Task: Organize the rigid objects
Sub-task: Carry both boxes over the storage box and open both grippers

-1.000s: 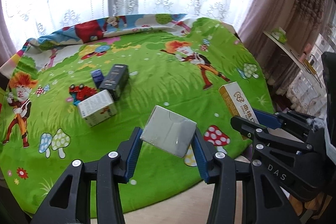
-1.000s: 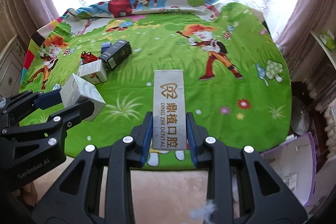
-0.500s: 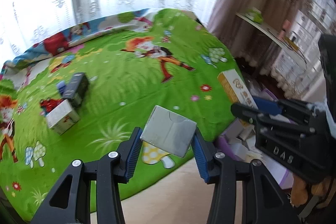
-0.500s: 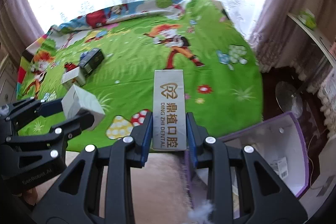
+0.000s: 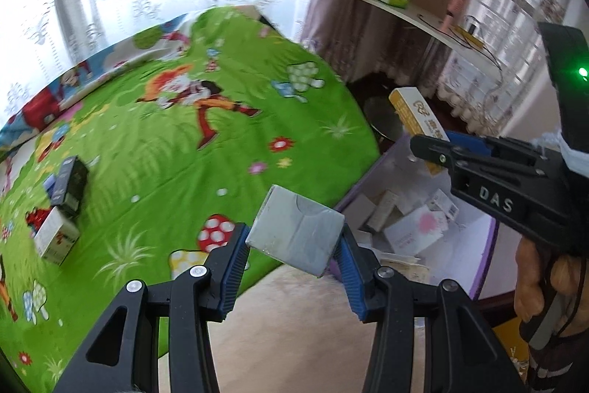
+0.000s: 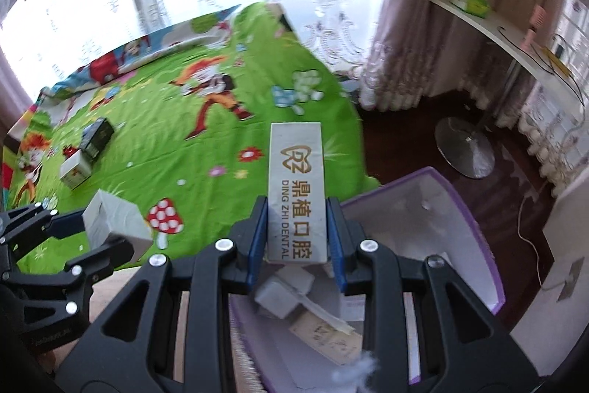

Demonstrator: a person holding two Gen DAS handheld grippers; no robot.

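Observation:
My left gripper (image 5: 292, 247) is shut on a grey box (image 5: 296, 232) and holds it in the air beside the bed's edge, left of a purple bin (image 5: 486, 260). My right gripper (image 6: 296, 234) is shut on a long white dental box (image 6: 296, 186) with gold lettering, held over the purple bin (image 6: 475, 227). The dental box also shows in the left wrist view (image 5: 418, 115). The bin holds several small boxes (image 5: 416, 227). On the green cartoon bedspread (image 5: 176, 150) lie a black box (image 5: 70, 183) and a white box (image 5: 55, 240).
A round metal stand base (image 6: 464, 146) sits on the dark floor behind the bin. A white shelf (image 5: 423, 21) runs along the right wall by the curtains. Beige floor lies below both grippers.
Both grippers have swung right, away from the bed toward the purple bin, each still holding its box. The bin has come into view under the right gripper.

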